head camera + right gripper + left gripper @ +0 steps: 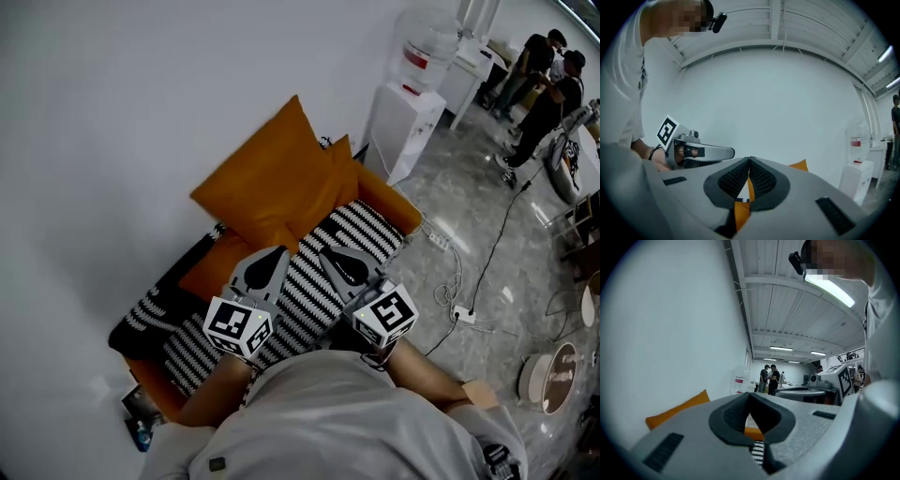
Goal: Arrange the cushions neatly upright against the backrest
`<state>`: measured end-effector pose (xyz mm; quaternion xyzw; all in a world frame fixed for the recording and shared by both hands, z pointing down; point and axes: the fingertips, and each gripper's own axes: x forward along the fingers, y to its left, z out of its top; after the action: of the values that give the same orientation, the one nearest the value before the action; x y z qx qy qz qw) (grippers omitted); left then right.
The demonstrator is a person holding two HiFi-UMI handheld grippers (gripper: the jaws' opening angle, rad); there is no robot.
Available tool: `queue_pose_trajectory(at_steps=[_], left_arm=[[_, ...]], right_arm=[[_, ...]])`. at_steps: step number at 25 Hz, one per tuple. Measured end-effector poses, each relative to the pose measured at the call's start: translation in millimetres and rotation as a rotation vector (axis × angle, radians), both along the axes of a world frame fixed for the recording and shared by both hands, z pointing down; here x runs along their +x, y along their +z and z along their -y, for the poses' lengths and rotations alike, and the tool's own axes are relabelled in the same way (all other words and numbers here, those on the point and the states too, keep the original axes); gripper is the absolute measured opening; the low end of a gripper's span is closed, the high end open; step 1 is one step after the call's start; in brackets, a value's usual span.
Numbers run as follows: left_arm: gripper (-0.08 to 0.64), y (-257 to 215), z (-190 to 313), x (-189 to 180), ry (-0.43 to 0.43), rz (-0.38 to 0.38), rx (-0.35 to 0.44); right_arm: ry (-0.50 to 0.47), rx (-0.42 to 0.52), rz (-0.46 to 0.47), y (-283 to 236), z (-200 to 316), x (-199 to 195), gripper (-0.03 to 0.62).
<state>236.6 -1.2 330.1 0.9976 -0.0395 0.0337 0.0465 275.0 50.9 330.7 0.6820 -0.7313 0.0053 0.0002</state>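
**Both tools shut and empty above the sofa seat; two orange cushions propped at the wall**

Count, head view:
- Two tools, the left tool [274, 255] and the right tool [330, 255], are held side by side and apart over the striped seat fabric [314, 302] of the sofa [398, 208].
- Two orange cushions are present. The large cushion [267, 178] stands on one corner, tilted, against the white wall [122, 112]. The small cushion [343, 167] is just beside it on the right and touching it.
- One further orange piece [212, 272] lies flat on the seat below them. Whether it is a cushion cannot be told.
- One water dispenser [405, 117] stands past the sofa's far end.
- At least two people [544, 84] stand well away at the upper right.

Tool state:
- Left gripper view: the left tool [750, 395] has its jaws pressed together with nothing between them.
- Right gripper view: the right tool [749, 161] is likewise closed tip to tip and holds nothing.

Differences between views:
- Only the head view shows the whole sofa and how the cushions lean.
- The left gripper view shows only one edge of an orange cushion [677, 411]. It adds the ceiling lights and the people [769, 378] standing.
- The right gripper view shows a single orange corner [800, 165] and the left tool [701, 153] from the side.
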Motion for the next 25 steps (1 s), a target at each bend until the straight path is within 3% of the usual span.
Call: queue_pose_trajectory(at_steps=[6, 25], left_arm=[[0.009, 7, 41, 14, -0.097, 0.014, 0.015], [0.009, 12, 147, 131, -0.424, 0.037, 0.04]], right_arm=[[-0.099, -0.006, 0.008, 12, 42, 16, 0.026], [-0.443, -0.047, -0.048, 22, 165, 152, 0.026]])
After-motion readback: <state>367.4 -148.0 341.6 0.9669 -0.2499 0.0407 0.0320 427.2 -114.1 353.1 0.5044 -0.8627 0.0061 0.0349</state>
